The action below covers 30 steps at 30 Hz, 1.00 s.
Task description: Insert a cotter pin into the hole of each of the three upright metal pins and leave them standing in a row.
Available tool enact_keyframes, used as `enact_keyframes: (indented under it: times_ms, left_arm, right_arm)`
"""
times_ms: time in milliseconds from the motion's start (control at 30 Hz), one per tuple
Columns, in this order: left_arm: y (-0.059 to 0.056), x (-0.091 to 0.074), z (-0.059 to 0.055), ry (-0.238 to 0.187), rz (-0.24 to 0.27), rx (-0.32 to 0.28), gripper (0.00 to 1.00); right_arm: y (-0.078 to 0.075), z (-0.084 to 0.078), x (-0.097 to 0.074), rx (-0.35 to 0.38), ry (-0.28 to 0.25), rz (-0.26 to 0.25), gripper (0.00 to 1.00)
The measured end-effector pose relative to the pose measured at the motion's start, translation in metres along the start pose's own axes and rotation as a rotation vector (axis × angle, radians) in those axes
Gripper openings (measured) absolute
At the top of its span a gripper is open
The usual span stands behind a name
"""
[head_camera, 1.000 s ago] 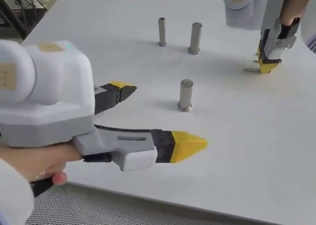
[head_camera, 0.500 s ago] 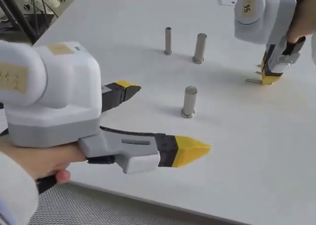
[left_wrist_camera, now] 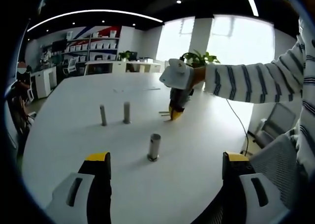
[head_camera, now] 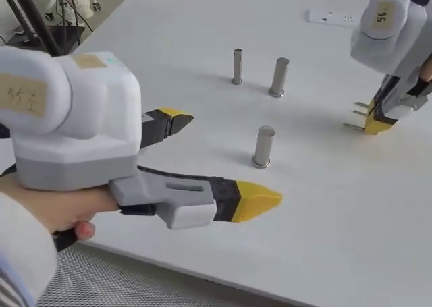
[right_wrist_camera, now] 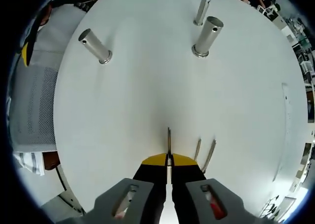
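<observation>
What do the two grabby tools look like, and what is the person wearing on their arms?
The left hand-held gripper and the right hand-held gripper match: chunky white and grey plastic bodies, with two black jaws ending in pointed yellow tips. The person wears a long white sleeve with thin dark stripes.

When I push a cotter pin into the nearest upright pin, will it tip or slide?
Likely tippy: the nearest pin is tall and narrow, standing free on a small flared foot. It looks like metal, so probably heavy for its size, yet the smooth table may let it slide. Fallen, it would probably roll.
</observation>
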State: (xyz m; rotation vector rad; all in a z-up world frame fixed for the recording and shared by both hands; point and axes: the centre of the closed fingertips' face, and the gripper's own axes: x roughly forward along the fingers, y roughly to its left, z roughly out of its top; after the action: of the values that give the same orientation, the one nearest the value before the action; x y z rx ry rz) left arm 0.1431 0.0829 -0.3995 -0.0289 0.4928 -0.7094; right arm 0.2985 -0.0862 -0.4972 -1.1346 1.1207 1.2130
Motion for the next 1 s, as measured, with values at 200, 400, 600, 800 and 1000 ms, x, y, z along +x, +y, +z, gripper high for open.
enact_keyframes:
  times_ms: [200, 400, 600, 800, 1000]
  left_arm:
    - [0.003, 0.001, -0.001, 0.030, -0.004, 0.018, 0.90]
    - [0.007, 0.005, 0.005, 0.031, -0.005, 0.025, 0.89]
    - [0.011, 0.008, 0.013, 0.022, -0.007, 0.021, 0.86]
    - [0.011, 0.011, 0.021, 0.013, -0.019, 0.032, 0.83]
    - [0.016, 0.014, 0.030, -0.005, -0.029, 0.017, 0.79]
  right_arm:
    - [0.010, 0.011, -0.019, 0.012, -0.103, -0.078, 0.00]
    - [0.019, 0.023, -0.039, 0.007, -0.187, -0.141, 0.00]
    - [0.025, 0.041, -0.064, -0.027, -0.281, -0.234, 0.00]
    - [0.028, 0.056, -0.083, -0.034, -0.374, -0.329, 0.00]
    - [0.038, 0.069, -0.095, -0.040, -0.442, -0.377, 0.00]
